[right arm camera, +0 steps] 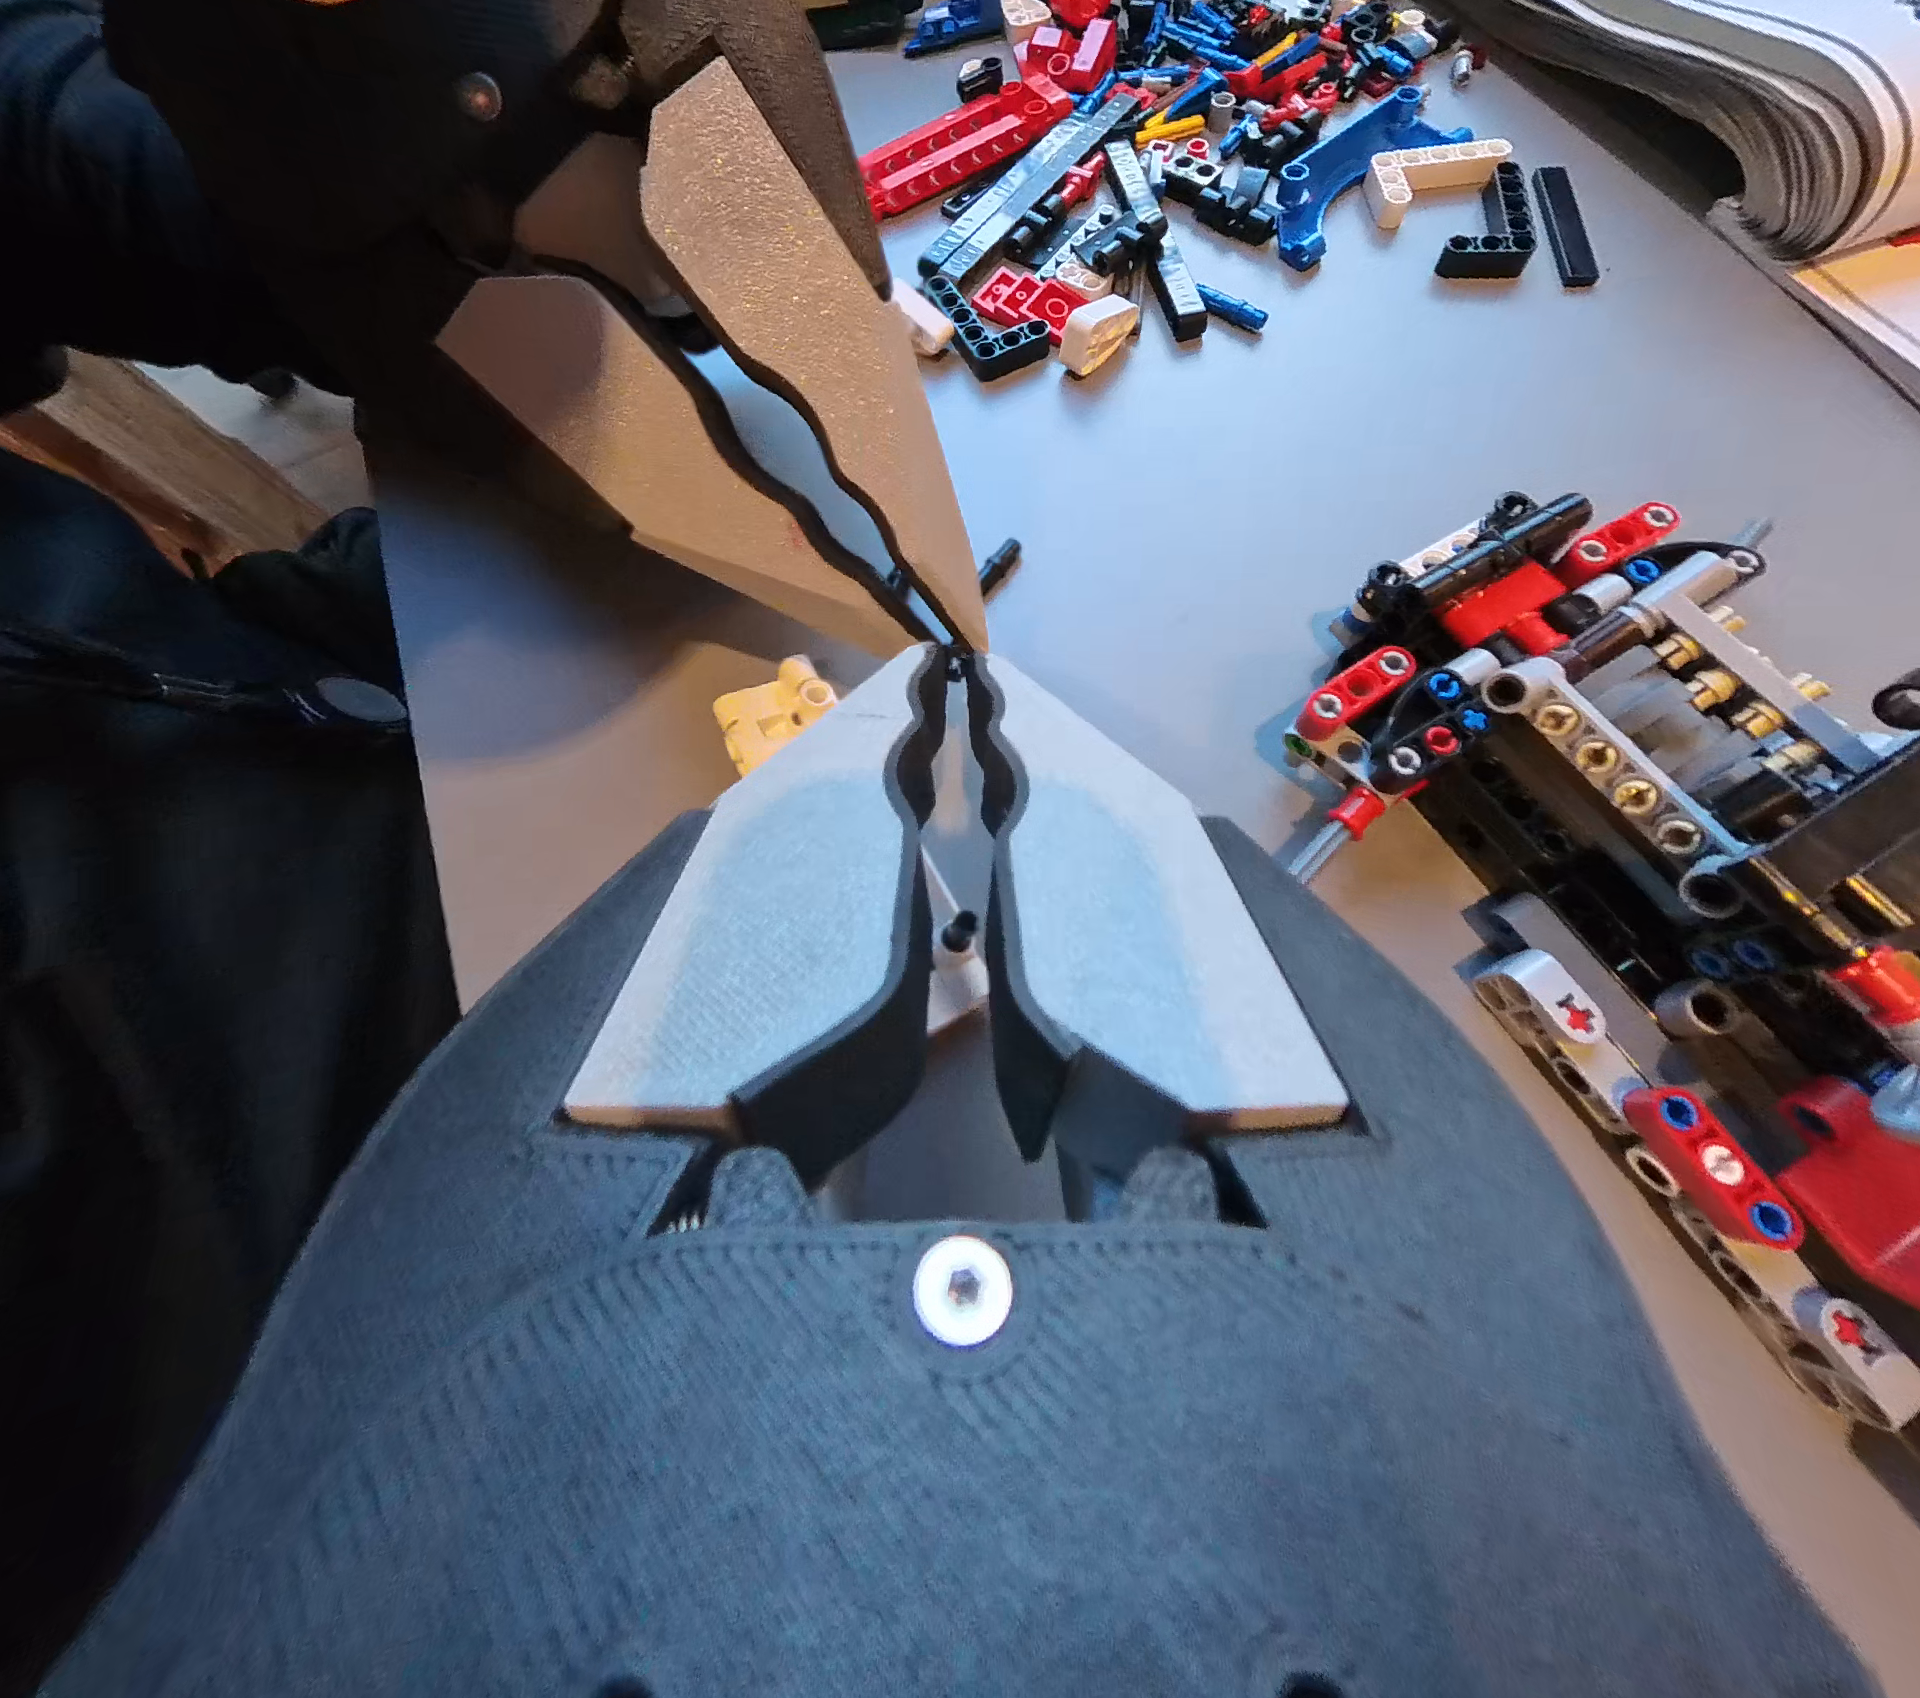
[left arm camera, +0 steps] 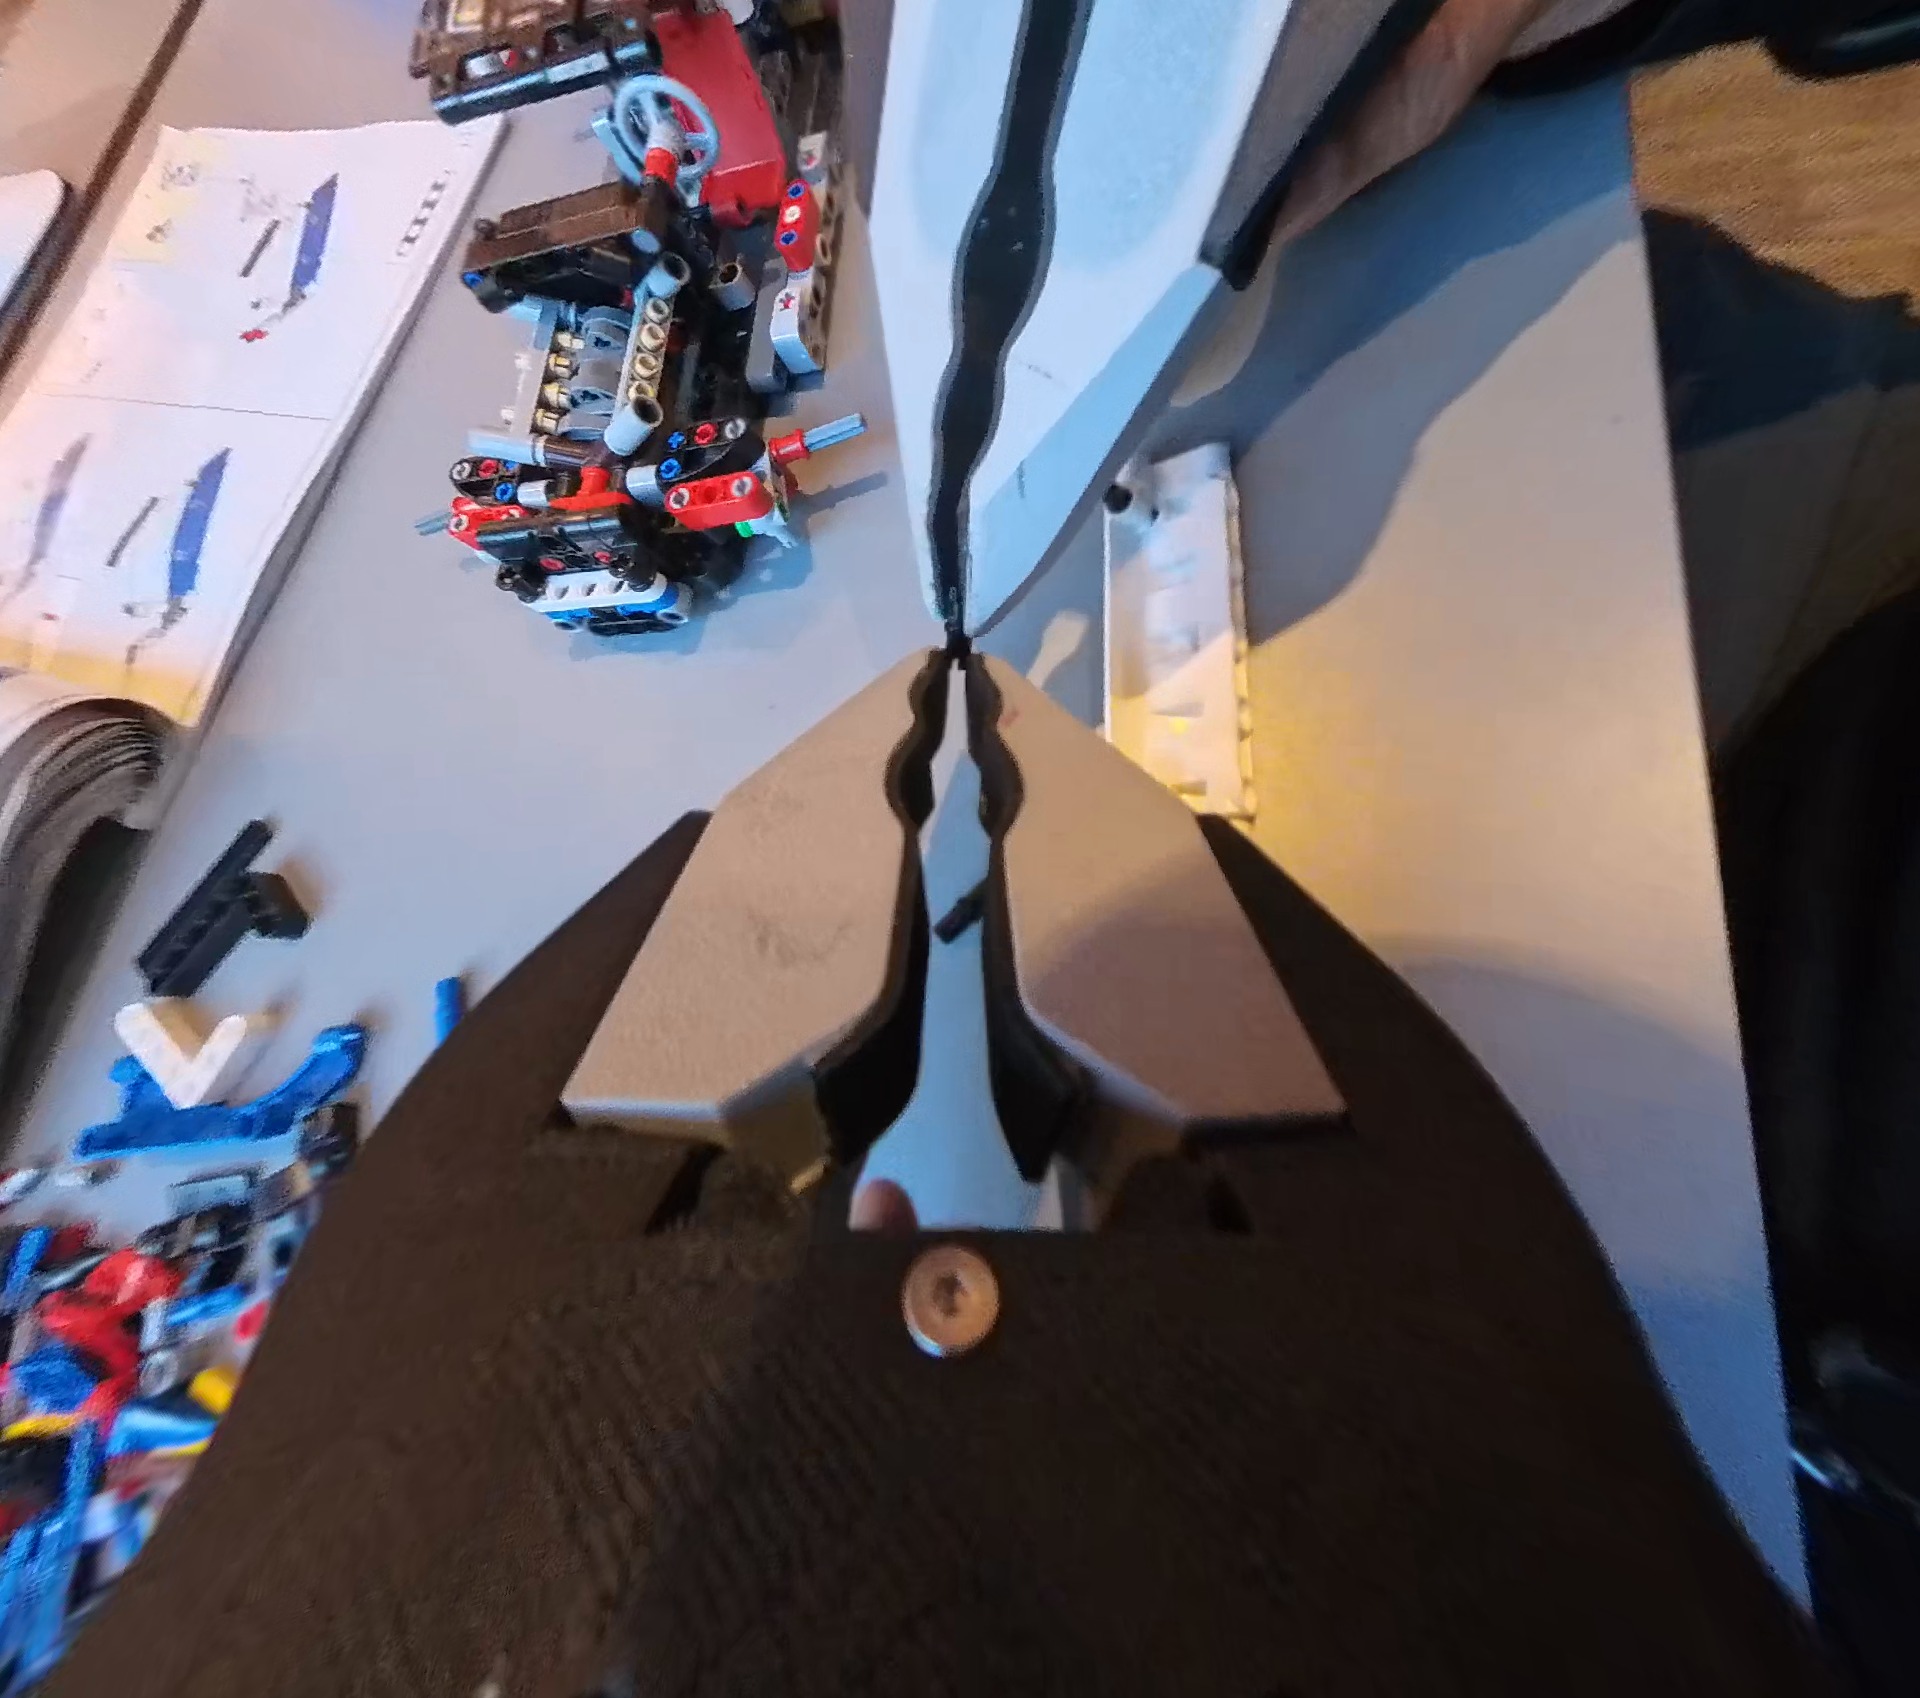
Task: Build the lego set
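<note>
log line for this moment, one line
left gripper: shut on small black pin | right gripper: shut on same pin | tips meeting above table

Dim, warm side light, soft shadows, blurred and warped edges.

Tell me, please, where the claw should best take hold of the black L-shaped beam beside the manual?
Probably its long arm, from straight above, closing across the narrow width. The black L-shaped beam lies flat on the table, clear of the pile, with small gaps on both sides.
</note>
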`<state>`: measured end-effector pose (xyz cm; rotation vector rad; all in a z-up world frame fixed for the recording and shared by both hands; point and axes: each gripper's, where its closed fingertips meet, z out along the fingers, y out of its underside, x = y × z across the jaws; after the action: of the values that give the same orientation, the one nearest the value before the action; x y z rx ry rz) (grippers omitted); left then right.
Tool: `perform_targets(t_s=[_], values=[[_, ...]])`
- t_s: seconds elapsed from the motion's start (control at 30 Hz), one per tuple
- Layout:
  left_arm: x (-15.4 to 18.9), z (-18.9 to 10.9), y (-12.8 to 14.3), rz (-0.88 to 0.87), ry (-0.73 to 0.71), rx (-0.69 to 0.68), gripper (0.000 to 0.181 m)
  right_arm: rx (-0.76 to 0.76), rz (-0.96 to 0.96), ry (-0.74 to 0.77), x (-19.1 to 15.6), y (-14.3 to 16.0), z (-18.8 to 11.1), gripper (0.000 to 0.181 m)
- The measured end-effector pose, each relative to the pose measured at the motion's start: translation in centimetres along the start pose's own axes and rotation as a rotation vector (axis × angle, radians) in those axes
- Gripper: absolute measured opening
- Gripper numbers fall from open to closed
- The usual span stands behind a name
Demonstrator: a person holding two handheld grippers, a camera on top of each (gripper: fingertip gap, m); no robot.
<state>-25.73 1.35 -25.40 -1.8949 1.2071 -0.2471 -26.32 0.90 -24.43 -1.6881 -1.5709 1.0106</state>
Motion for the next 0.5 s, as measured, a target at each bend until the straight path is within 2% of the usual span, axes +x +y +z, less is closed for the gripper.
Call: perform_targets(t_s=[0.13,0.17,0.2,0.27,0.4,0.5], values=[[-0.6,-1.3,-1.2,-0.032,0.020,0.092,0.003,0.067,0.070,-0.056,-0.2,-1.2,-0.7,0.001],[-0.9,-1.9,-1.3,-0.029,0.009,0.092,0.000,0.079,0.078,-0.061,-0.2,-1.5,-1.0,0.001],[-1.6,-2.4,-0.8,-0.035,-0.030,0.068,0.003,0.081,0.077,-0.049,0.0,-1.6,-1.4,0.001],[-1.6,-3.3,0.3,-0.079,-0.013,0.022,0.015,0.058,0.059,-0.032,0.3,-1.4,-1.9,0.001],[2.4,-4.1,1.0,-0.278,0.215,0.006,0.034,-0.056,-0.009,-0.074,-1.3,0.2,-1.7,0.001],[3.3,-3.4,2.0,-0.264,0.212,-0.023,0.029,-0.140,-0.063,-0.074,-2.1,1.2,-1.2,0.001]])
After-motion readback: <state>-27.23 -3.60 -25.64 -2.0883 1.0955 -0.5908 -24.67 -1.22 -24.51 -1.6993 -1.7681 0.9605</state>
